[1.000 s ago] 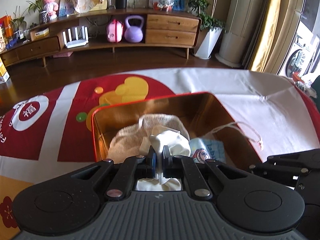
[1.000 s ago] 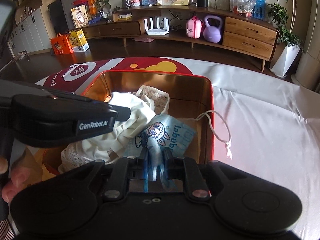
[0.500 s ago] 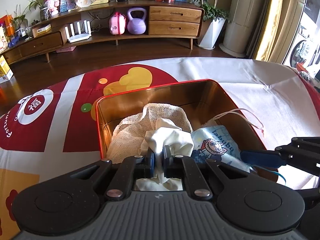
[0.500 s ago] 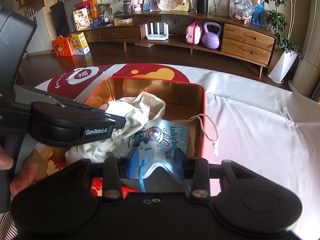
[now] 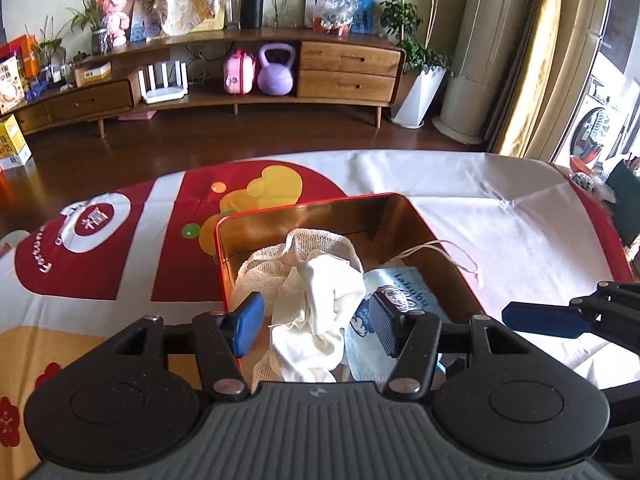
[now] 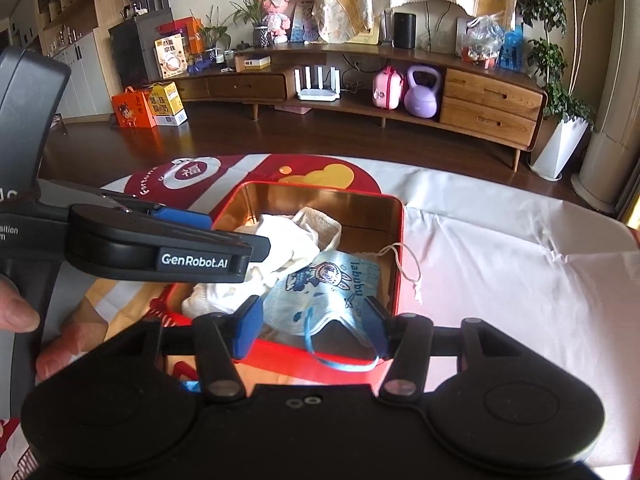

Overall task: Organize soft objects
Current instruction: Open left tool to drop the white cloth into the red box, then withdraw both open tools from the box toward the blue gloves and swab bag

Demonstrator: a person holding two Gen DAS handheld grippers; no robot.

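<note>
Both tongs, left tongs (image 5: 316, 326) and right tongs (image 6: 312, 326), were opening, gripping nothing; the cream cloth (image 5: 320, 300) and blue face mask (image 6: 324, 288) lay in the red tin (image 6: 401, 240) at frame centre; the mask's blue strap (image 6: 340, 364), draped over the near rim, could snag a pad and drag it out.

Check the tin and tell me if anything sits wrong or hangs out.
Two things hang over the red tin's rim: the blue printed mask's ear loop droops over the near wall, and a white drawstring trails over the right wall onto the tablecloth. The cream cloth lies crumpled inside.
</note>
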